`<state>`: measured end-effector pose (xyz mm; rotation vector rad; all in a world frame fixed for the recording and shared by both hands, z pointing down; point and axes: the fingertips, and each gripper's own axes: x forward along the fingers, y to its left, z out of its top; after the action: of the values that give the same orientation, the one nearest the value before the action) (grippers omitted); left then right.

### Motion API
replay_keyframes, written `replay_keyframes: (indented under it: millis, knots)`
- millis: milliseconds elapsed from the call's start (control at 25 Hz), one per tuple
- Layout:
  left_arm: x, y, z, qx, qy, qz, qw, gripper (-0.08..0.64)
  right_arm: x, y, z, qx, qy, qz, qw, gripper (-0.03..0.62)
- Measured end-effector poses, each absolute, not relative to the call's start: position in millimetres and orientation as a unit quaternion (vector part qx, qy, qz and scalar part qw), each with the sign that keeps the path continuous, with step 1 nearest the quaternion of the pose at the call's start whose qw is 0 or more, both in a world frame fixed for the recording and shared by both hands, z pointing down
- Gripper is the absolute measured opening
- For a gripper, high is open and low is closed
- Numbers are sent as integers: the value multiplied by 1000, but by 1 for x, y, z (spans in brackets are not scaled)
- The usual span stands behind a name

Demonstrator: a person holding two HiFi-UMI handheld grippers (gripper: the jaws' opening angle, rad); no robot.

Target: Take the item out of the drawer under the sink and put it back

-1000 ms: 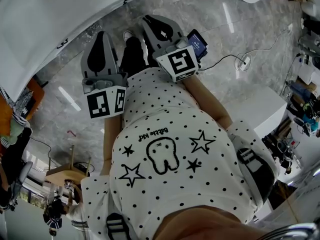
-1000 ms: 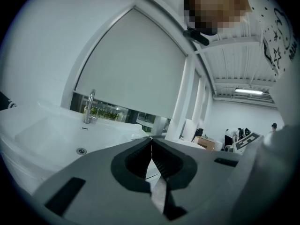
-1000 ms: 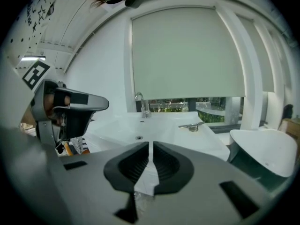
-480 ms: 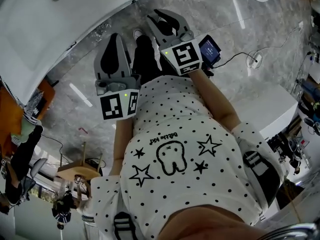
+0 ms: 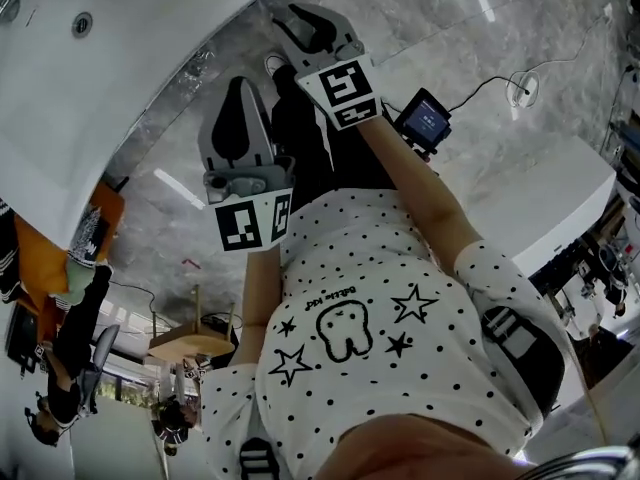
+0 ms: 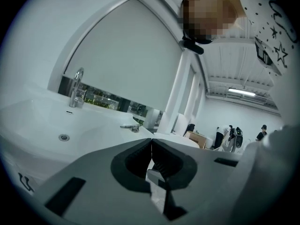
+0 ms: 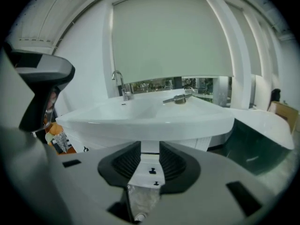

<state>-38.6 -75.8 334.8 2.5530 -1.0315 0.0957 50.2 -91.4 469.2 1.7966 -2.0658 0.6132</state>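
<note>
- L gripper (image 6: 151,143): fingers together, nothing btwn them.
- R gripper (image 7: 150,146): fingers apart, just been opening, nothing btwn them; drawer front (image 7: 146,165) below the sink (image 7: 154,116) is framed in the gap.
- Item: not in view; presumably inside the drawer, which appears shut.
- Handling: wt, stiffness & fragility cannot be judged yet.
- Drawer front is judged rigid & smooth, so hold is best taken at the small dark pulls (image 7: 152,171).

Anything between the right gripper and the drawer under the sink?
Nothing visible. The right gripper, its jaws just opening with nothing between them, faces the drawer front below the sink across open air. The drawer looks shut.
</note>
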Motion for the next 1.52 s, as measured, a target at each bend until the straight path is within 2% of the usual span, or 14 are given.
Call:
replay_keyframes:
  millis: [400, 560, 920, 1520]
  knots:
    - [-9, -88, 396, 902, -372, 52, 212, 5, 74, -112, 564, 640, -709, 227, 193, 159]
    - [-10, -85, 418, 898, -376, 57, 224, 5, 63, -126, 593, 636, -715, 195, 214, 160]
    - [0, -91, 473, 891, -385, 62, 234, 5, 55, -137, 677, 628, -714, 211, 228, 173]
    - [1, -91, 501, 883, -386, 92, 251, 5, 44, -169, 726, 623, -715, 226, 221, 167]
